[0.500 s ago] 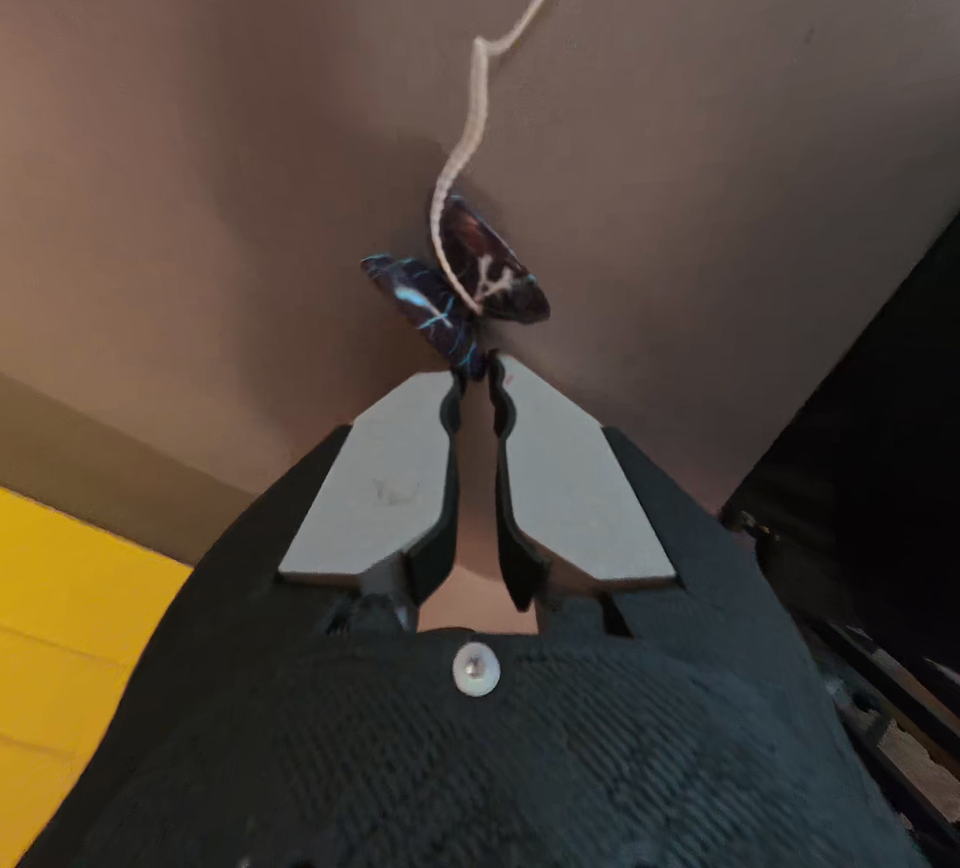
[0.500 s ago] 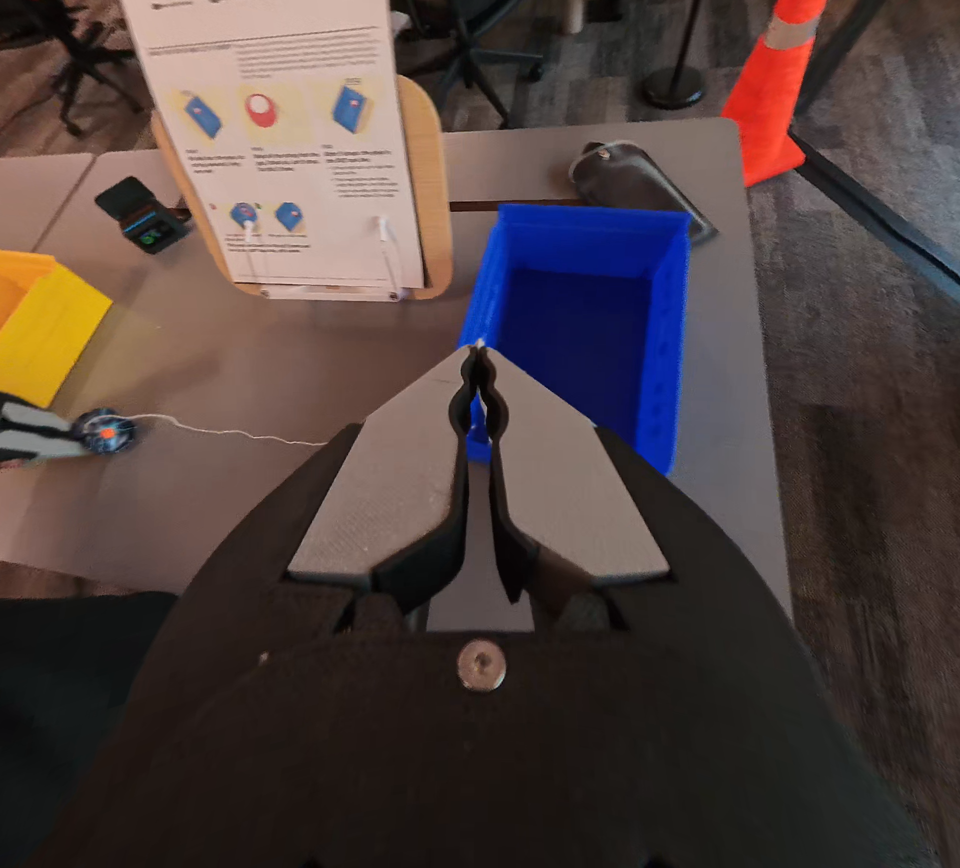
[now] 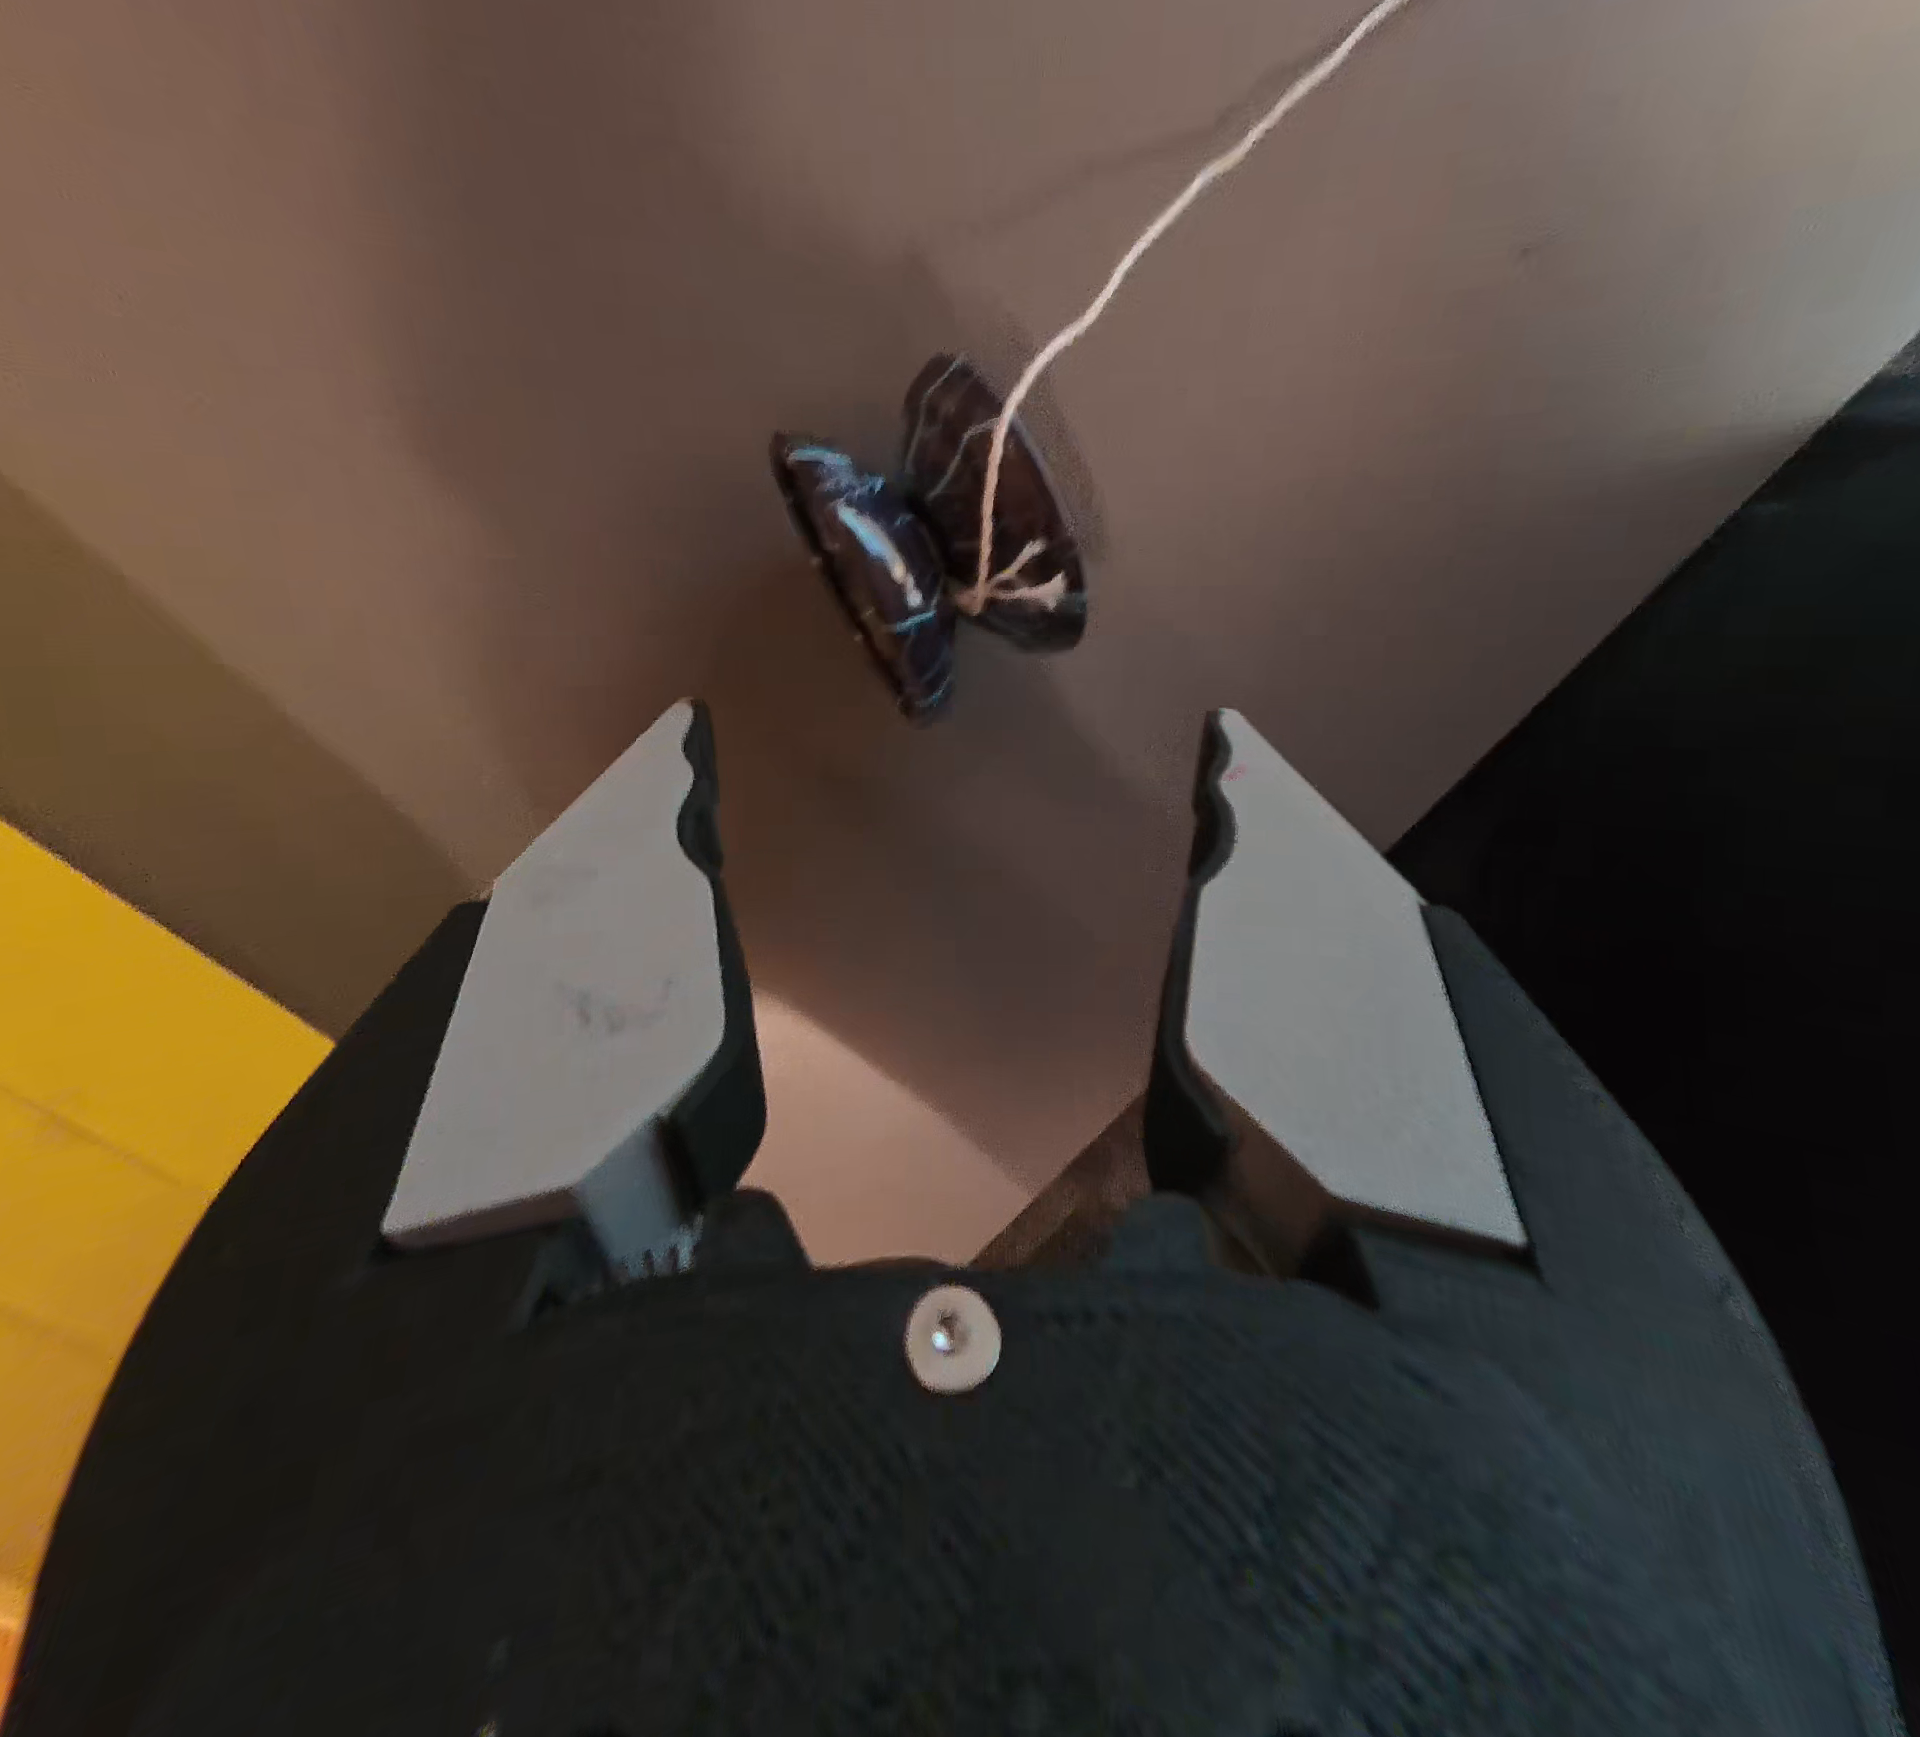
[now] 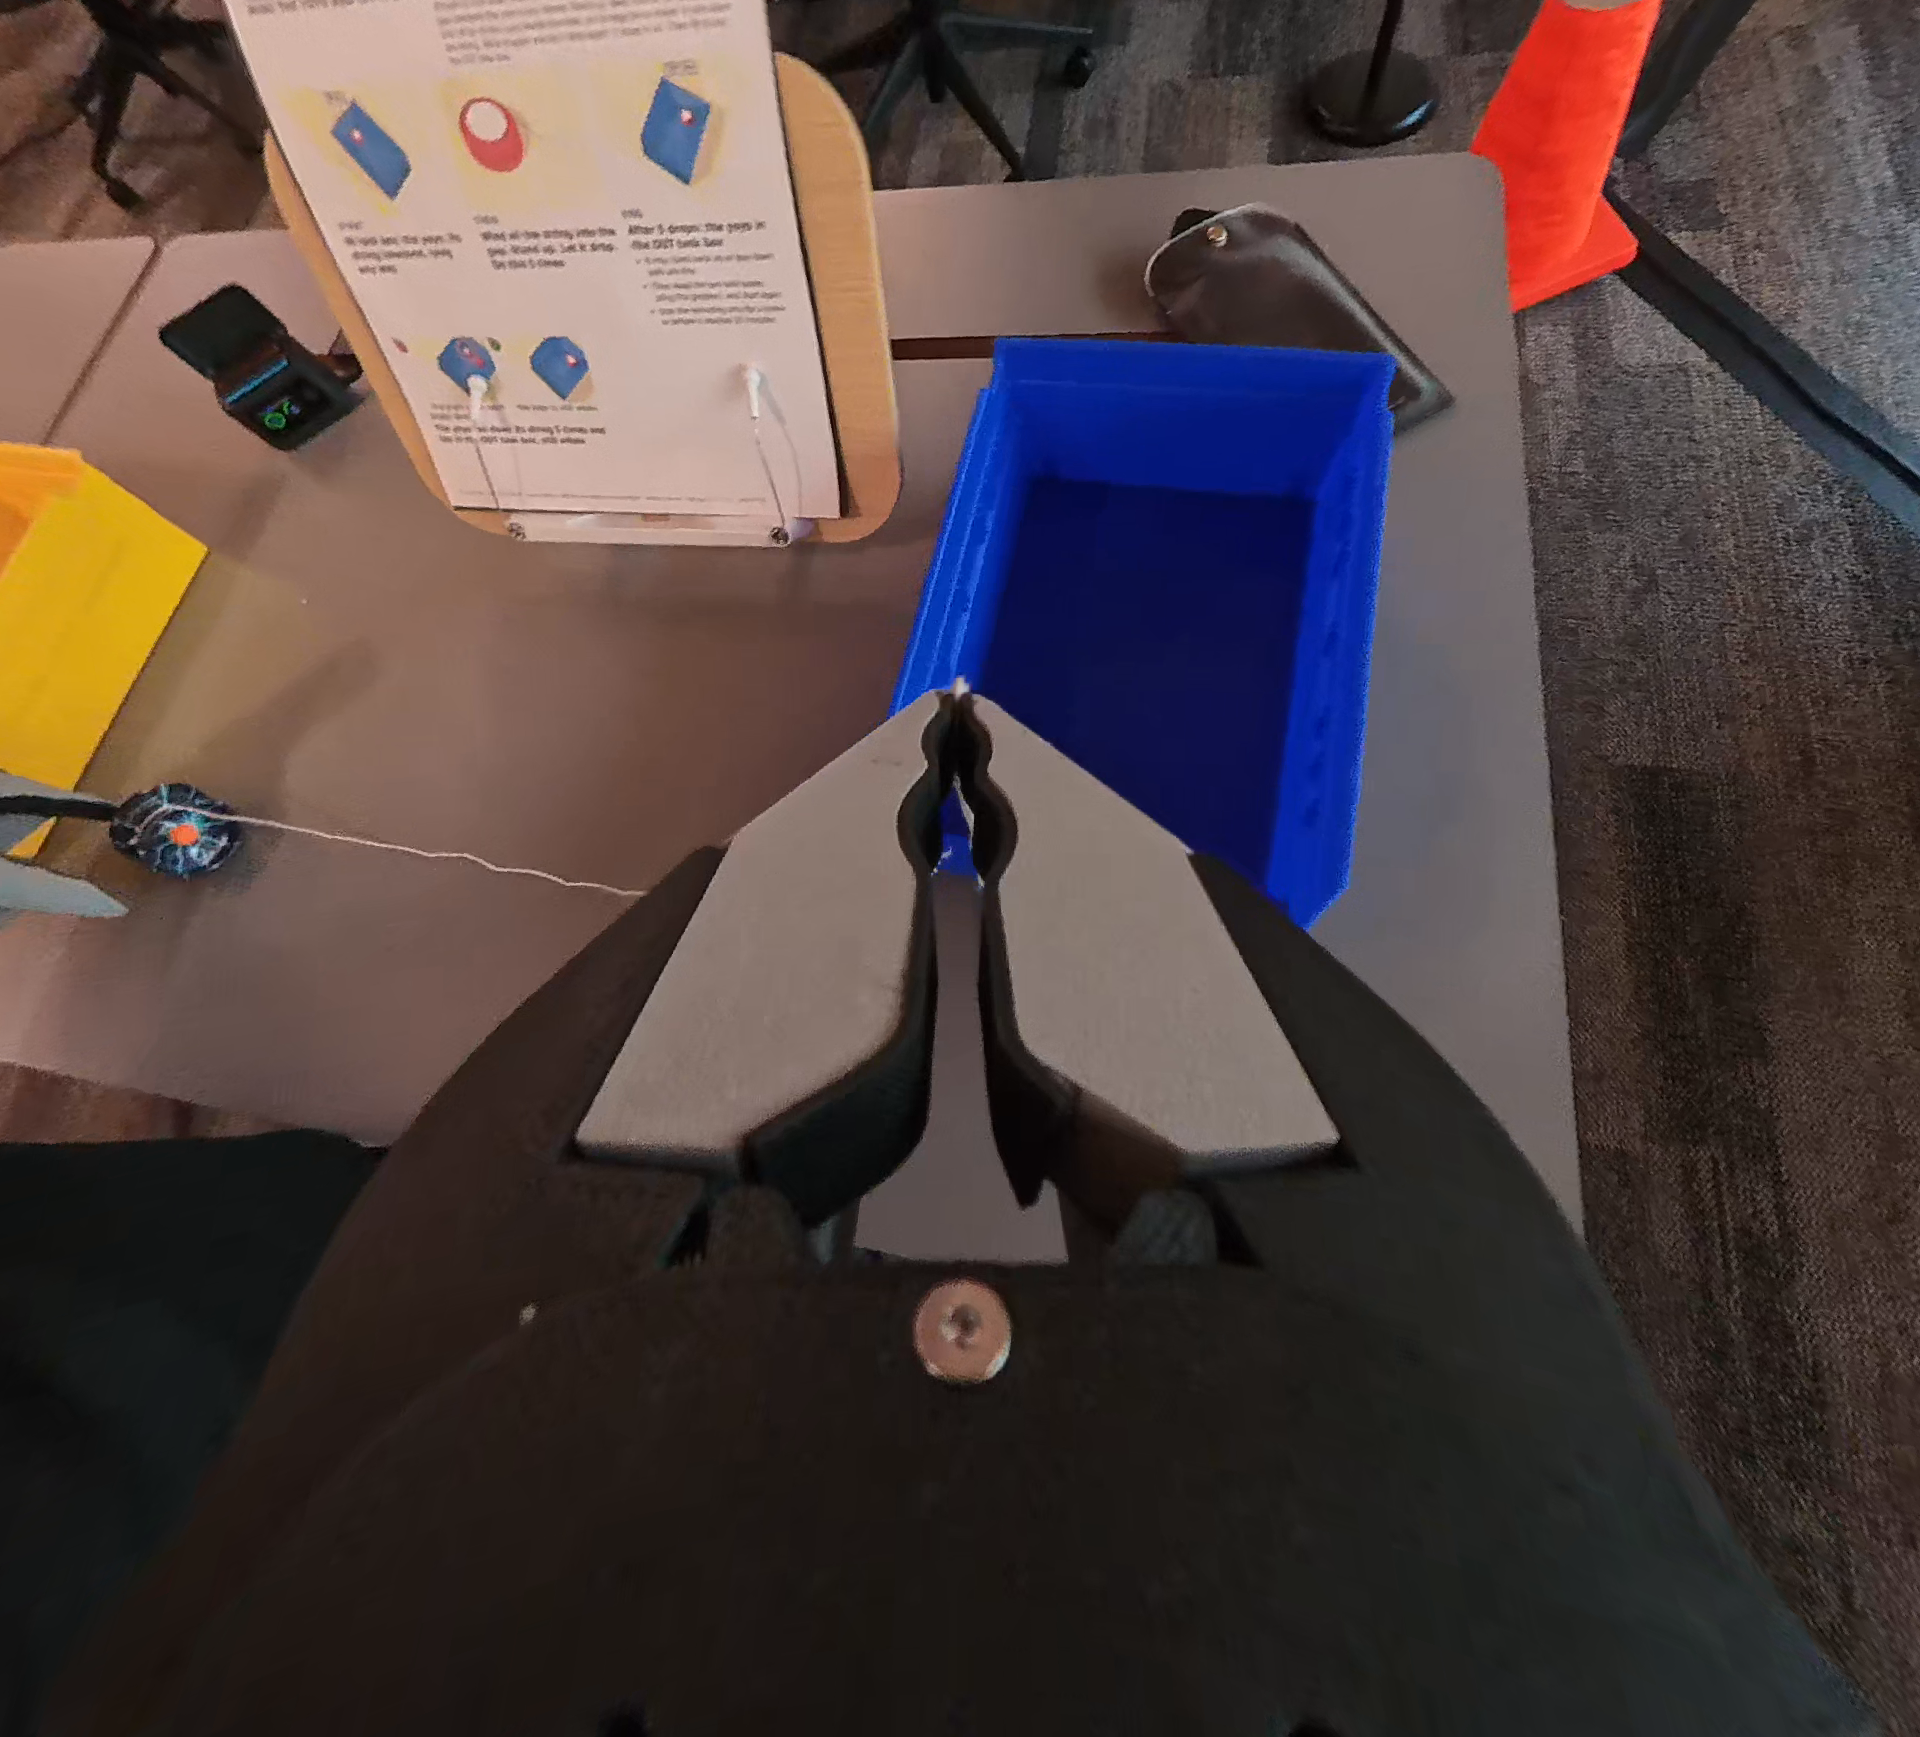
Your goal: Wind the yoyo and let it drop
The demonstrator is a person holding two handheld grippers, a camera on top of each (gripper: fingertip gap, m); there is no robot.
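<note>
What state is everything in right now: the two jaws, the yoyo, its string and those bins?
Left gripper: jaws wide apart, holding nothing.
Right gripper: jaws shut on the string end.
Yoyo: free of the jaws, on its edge on the table, mostly unwound.
String: stretched out loosely across the table.
Blue bin: upright, empty.
Yellow bin: only partly visible, contents unclear.

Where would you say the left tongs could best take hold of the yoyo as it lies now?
Probably across one dark half-disc of the yoyo, coming straight ahead with the left tongs, which are open just short of it. The halves flare out from a narrow waist where the string enters; pinching a rim keeps that gap free.
</note>
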